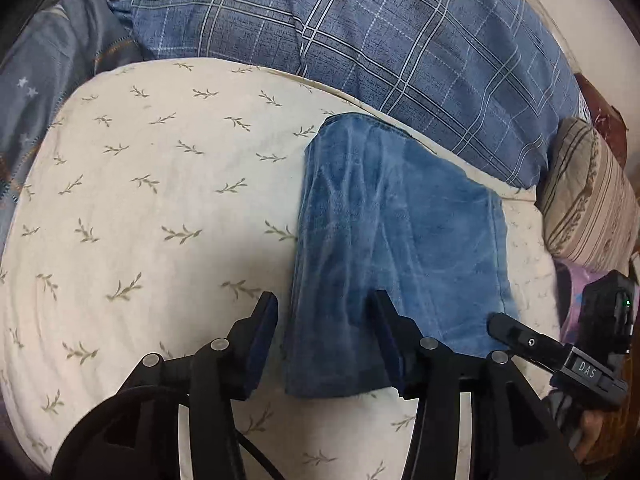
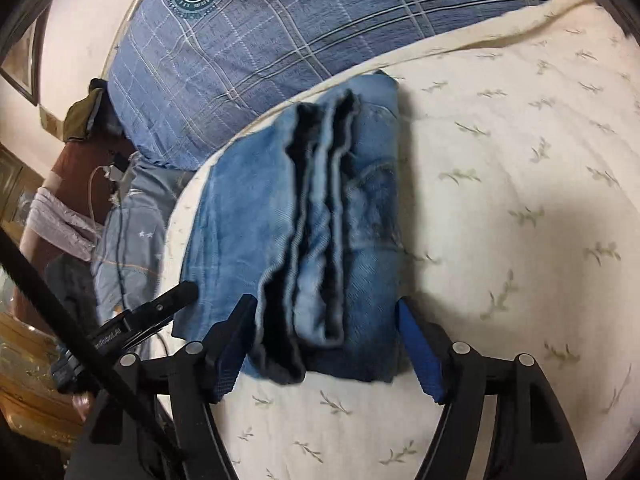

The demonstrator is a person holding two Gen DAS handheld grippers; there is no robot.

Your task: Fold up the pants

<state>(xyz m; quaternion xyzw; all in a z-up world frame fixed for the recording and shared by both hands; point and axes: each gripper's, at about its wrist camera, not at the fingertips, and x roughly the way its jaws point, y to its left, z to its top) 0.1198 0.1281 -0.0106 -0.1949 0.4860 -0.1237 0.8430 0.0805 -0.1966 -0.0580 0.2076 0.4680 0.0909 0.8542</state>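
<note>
Left tongs (image 1: 324,316) open, right tongs (image 2: 326,320) open, folded jeans (image 2: 304,216), plaid pillow (image 1: 360,40) behind

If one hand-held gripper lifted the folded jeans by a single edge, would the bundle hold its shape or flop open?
Probably flop: the folded jeans are soft denim in loose layers, with the hem ends lying wavy on top and nothing pinning them. The stack looks thick, so it is likely heavy for its size. Pushed across the leaf-print sheet, it would likely drag and bunch rather than slide.

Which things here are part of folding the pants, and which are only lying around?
Belong: folded blue jeans; left gripper; right gripper; leaf-print sheet under them.
Lying about: plaid blue pillow; striped cushion.
</note>
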